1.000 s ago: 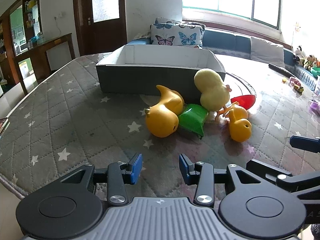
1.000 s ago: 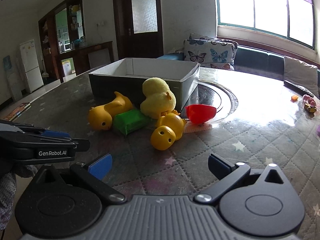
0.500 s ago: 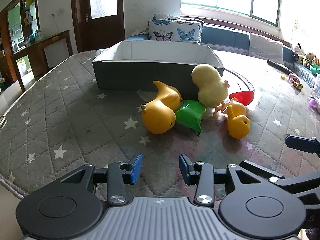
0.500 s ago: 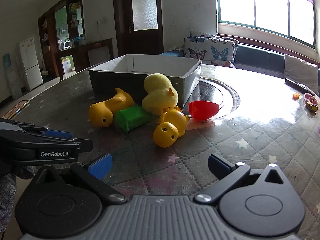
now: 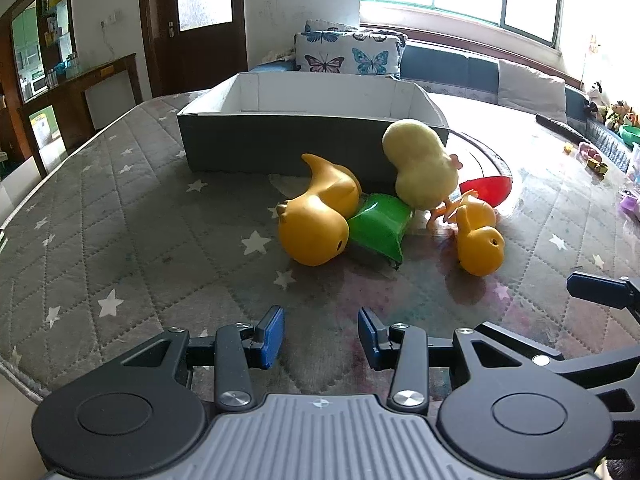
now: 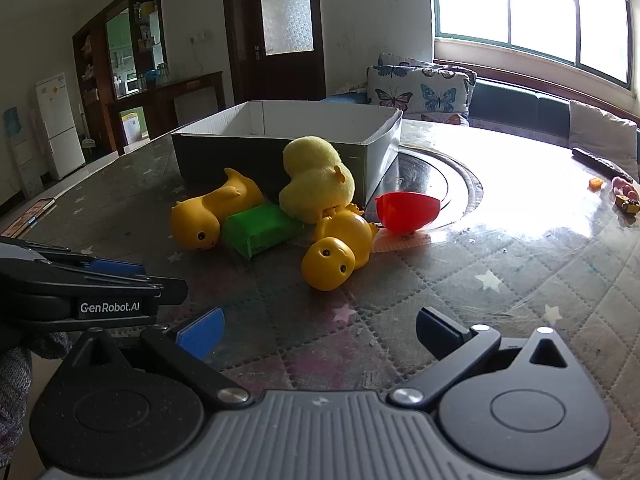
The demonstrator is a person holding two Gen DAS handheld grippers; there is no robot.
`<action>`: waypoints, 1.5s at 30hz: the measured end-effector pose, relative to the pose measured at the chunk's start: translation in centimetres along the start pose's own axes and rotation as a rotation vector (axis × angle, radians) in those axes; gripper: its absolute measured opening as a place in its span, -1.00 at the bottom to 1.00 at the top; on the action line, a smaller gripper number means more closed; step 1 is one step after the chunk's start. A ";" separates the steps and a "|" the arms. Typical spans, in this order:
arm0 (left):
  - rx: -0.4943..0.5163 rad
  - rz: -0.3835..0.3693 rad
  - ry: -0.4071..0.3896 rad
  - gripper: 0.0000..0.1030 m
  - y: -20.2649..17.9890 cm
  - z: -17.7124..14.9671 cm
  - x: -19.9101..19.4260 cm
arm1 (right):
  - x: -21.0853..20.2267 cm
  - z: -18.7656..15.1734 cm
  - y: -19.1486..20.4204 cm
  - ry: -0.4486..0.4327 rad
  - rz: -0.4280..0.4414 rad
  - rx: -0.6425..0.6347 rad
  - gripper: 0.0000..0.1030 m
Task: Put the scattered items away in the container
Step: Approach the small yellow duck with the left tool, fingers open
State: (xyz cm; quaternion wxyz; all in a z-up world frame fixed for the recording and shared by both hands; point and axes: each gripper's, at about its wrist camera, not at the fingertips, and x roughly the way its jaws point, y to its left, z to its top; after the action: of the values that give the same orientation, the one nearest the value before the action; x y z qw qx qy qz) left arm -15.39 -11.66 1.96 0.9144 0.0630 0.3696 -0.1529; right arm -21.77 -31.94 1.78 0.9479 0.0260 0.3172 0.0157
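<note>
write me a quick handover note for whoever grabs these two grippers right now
Left gripper: open, empty, short of the toy pile.
Right gripper: open wider, empty, also short of the pile.
Box: on the quilted table; no toys show inside from these low angles.
In front of the box: large rubber duck on its side against the green block, plush chick leaning on the box wall, small rubber duck, red half-shell.
Done: nothing packed, as far as visible.
Left: all five items into the box.

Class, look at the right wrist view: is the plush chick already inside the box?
No, the plush chick sits on the table outside the box, against its front wall.
</note>
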 end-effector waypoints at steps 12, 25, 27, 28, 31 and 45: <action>-0.004 -0.005 0.019 -0.16 0.2 0.4 0.9 | 0.9 0.2 -0.1 0.018 0.004 0.001 0.98; -0.012 -0.016 0.032 -0.17 0.5 1.4 1.8 | 2.2 0.8 -0.4 0.037 0.004 0.006 0.98; -0.010 -0.020 0.034 -0.19 0.5 1.6 2.0 | 2.4 0.9 -0.6 0.040 0.003 0.013 0.94; -0.009 -0.024 0.035 -0.19 0.4 1.7 2.0 | 2.5 1.0 -0.7 0.042 0.003 0.017 0.92; -0.007 -0.034 0.036 -0.19 0.4 2.0 2.2 | 2.8 1.2 -0.9 0.048 0.005 0.029 0.88; -0.003 -0.058 0.061 -0.25 0.4 3.4 3.2 | 4.5 2.3 -1.6 0.057 0.015 0.054 0.64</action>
State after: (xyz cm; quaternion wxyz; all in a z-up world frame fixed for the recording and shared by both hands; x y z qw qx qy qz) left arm -10.87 -12.80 2.21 0.8980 0.0556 0.3990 -0.1767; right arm -16.79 -33.43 0.86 0.9373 0.0532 0.3440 0.0149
